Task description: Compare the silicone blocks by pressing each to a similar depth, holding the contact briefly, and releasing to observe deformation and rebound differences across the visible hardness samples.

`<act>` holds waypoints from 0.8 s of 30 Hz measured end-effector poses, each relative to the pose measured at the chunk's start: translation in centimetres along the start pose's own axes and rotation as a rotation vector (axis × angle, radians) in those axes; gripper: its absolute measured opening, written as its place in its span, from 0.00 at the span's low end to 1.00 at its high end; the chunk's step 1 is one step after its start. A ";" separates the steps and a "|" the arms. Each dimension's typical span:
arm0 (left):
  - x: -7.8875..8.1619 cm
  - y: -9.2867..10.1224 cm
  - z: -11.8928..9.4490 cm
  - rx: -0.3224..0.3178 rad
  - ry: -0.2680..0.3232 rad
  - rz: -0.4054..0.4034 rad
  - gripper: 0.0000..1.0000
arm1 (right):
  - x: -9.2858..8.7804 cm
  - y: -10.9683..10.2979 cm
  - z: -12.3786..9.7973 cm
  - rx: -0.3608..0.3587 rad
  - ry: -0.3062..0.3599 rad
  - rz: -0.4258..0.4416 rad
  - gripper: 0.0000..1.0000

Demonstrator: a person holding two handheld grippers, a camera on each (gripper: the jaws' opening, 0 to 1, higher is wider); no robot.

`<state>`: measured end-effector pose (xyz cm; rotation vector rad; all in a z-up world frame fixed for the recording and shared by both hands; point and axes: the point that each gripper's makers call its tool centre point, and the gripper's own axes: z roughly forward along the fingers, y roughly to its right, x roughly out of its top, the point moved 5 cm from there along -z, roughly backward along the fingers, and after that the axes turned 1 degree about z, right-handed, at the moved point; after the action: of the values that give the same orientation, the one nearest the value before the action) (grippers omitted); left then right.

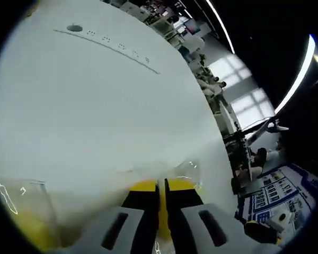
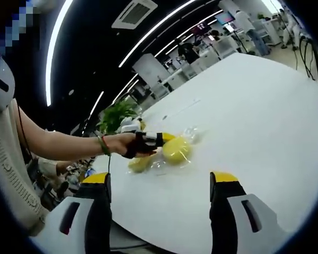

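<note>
Left gripper (image 1: 161,188) with jaws closed, pressing down on a yellow block (image 2: 176,150) in clear wrap on the white table (image 2: 265,106), second yellow block (image 2: 139,163) just beside it, right gripper (image 2: 167,185) open, held above the table's near edge

Bare white table (image 2: 265,106) ahead of right tongs (image 2: 161,182), yellow blocks (image 2: 175,150) and left tongs (image 2: 160,139) beyond

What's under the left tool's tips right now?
The left tool, closed, presses a yellow silicone block in clear wrapping on the white table. The contact face is covered by the tips.
</note>
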<state>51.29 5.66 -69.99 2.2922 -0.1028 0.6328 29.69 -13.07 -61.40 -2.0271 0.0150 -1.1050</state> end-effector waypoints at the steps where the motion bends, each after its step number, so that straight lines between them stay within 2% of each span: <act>1: 0.0 0.1 0.1 0.007 0.011 0.001 0.00 | 0.0 0.0 0.0 0.001 0.000 0.000 0.70; 2: 0.0 0.4 0.1 0.008 0.010 -0.002 0.00 | 0.0 0.0 0.0 0.001 0.001 0.000 0.70; 4: 0.0 0.5 0.1 0.018 0.014 0.049 0.00 | -0.1 0.0 -0.1 0.003 0.000 -0.001 0.70; 9: 0.2 1.5 -0.4 -0.002 0.023 0.003 0.00 | 0.0 -0.1 -0.2 0.008 0.003 -0.006 0.69; 13: 0.5 3.2 -1.2 -0.031 0.042 0.110 0.00 | 0.1 -0.4 -0.4 0.014 0.006 -0.014 0.69; 20: 0.1 6.5 -3.4 -0.098 0.063 0.179 0.00 | 0.4 -1.5 -0.6 0.033 0.012 -0.044 0.69; 21: 0.0 6.8 -3.7 -0.105 0.065 0.201 0.00 | 0.5 -1.6 -0.7 0.034 0.013 -0.048 0.69; 22: -0.1 7.3 -4.1 -0.114 0.074 0.260 0.00 | 0.5 -1.9 -0.7 0.037 0.014 -0.056 0.69; 24: -0.4 7.6 -4.6 -0.105 0.078 0.289 0.00 | 0.5 -2.3 -0.8 0.044 0.015 -0.063 0.69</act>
<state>47.14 3.32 -62.54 2.1663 -0.4256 0.8420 28.67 -12.23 -59.36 -1.9914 -0.0649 -1.1499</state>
